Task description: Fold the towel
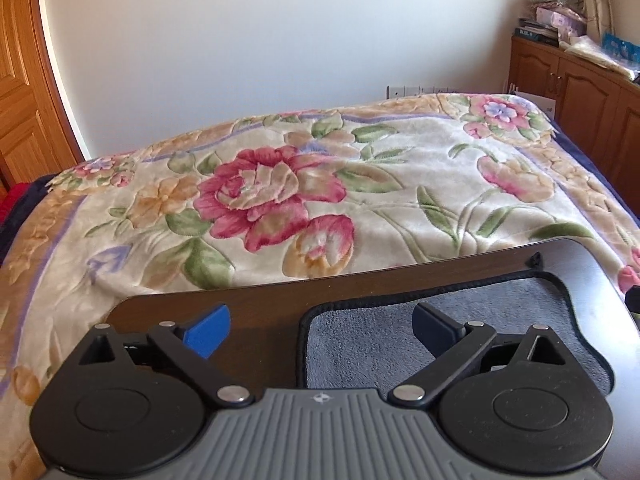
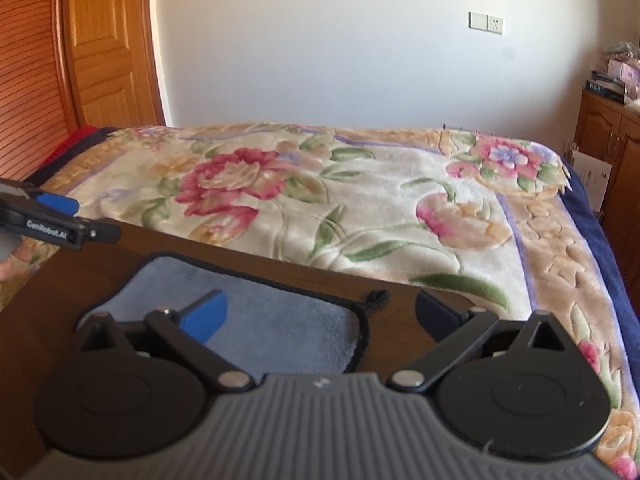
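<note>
A grey-blue towel [image 1: 472,328] with black edging lies flat on a dark wooden table [image 1: 264,316]; it also shows in the right wrist view [image 2: 280,320]. A black hanging loop [image 2: 376,298] sticks out at its far right corner. My left gripper [image 1: 320,328] is open and empty above the towel's left edge. My right gripper [image 2: 320,316] is open and empty above the towel's right edge. The left gripper [image 2: 56,216] also shows at the left of the right wrist view.
A bed with a floral blanket [image 1: 320,184] stands right behind the table. A wooden door [image 2: 104,48] is at the left. A wooden cabinet [image 1: 580,92] with clutter on top stands at the right, against a white wall.
</note>
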The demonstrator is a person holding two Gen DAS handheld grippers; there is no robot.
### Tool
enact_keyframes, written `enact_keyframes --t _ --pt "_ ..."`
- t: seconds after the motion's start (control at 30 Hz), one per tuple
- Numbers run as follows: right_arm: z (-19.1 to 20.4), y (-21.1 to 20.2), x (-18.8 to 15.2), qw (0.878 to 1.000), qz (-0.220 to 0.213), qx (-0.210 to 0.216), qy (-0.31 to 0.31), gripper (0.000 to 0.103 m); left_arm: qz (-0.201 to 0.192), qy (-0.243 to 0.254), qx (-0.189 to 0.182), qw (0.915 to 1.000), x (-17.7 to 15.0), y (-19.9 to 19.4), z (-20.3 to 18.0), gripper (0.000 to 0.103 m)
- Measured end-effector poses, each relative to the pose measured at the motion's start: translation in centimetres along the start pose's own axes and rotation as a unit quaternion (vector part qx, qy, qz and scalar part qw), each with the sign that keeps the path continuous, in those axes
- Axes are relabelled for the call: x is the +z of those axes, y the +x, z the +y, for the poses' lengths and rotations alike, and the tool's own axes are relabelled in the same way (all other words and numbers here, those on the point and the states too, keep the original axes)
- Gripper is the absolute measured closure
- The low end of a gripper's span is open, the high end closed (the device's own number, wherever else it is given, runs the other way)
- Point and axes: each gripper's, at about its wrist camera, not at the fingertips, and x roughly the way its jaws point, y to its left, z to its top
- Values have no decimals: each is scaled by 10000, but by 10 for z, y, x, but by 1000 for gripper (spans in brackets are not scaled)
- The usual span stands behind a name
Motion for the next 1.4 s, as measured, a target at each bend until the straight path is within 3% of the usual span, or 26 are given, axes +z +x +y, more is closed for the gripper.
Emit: enact_keyframes --t 0.5,1.03,1.4 --pt "18 -32 2 9999 -52 -134 -32 0 -163 36 -177 9997 0 -48 -3 3" --pt "50 -95 -16 9996 -131 -141 194 0 -254 357 -117 9990 -31 -130 -5 3" --pt "77 -134 -31 9997 -94 -124 198 0 -400 269 -242 9985 -49 -190 -3 3"
